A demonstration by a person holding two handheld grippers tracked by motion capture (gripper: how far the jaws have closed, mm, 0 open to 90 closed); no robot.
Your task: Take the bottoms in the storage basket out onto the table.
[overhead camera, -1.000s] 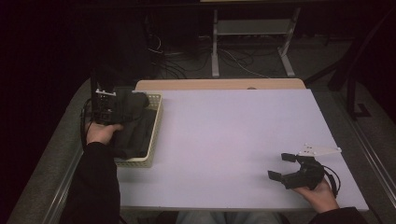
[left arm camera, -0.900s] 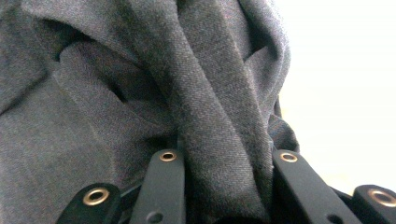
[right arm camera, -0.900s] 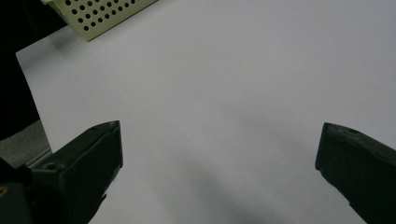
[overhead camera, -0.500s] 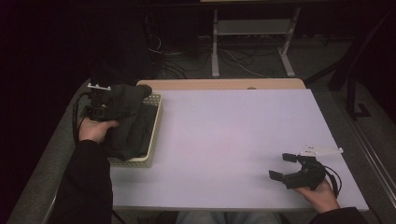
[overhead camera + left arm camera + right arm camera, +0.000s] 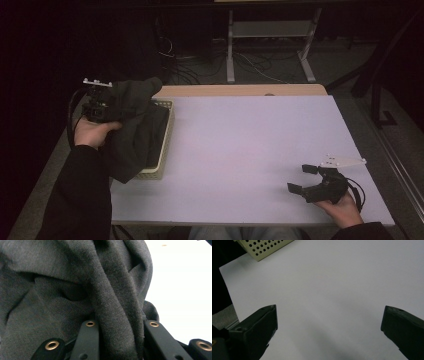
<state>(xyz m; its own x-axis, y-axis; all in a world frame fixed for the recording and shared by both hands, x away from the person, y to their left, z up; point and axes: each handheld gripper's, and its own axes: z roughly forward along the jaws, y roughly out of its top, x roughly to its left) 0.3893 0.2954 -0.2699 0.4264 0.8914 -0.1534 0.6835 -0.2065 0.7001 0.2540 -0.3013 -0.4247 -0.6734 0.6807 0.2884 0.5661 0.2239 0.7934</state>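
Observation:
A dark grey cloth (image 5: 137,130) hangs out of a cream perforated basket (image 5: 167,142) at the table's left edge. My left gripper (image 5: 117,100) is shut on a thick fold of that cloth and holds it lifted above the basket. In the left gripper view the grey cloth (image 5: 75,290) bunches between the two black jaws, which pinch a fold. My right gripper (image 5: 302,177) rests near the table's front right corner, held by a hand, its jaws wide apart with nothing between them. The right gripper (image 5: 329,322) faces bare white table (image 5: 337,277).
The white tabletop (image 5: 250,150) spreads between the two grippers. A corner of the basket (image 5: 262,247) shows at the top left of the right gripper view. Beyond the far table edge stand a metal stand (image 5: 270,45) and cables on the floor.
My left gripper has risen and drifted left, pulling the cloth higher out of the basket. The right gripper has stayed where it was, jaws still apart.

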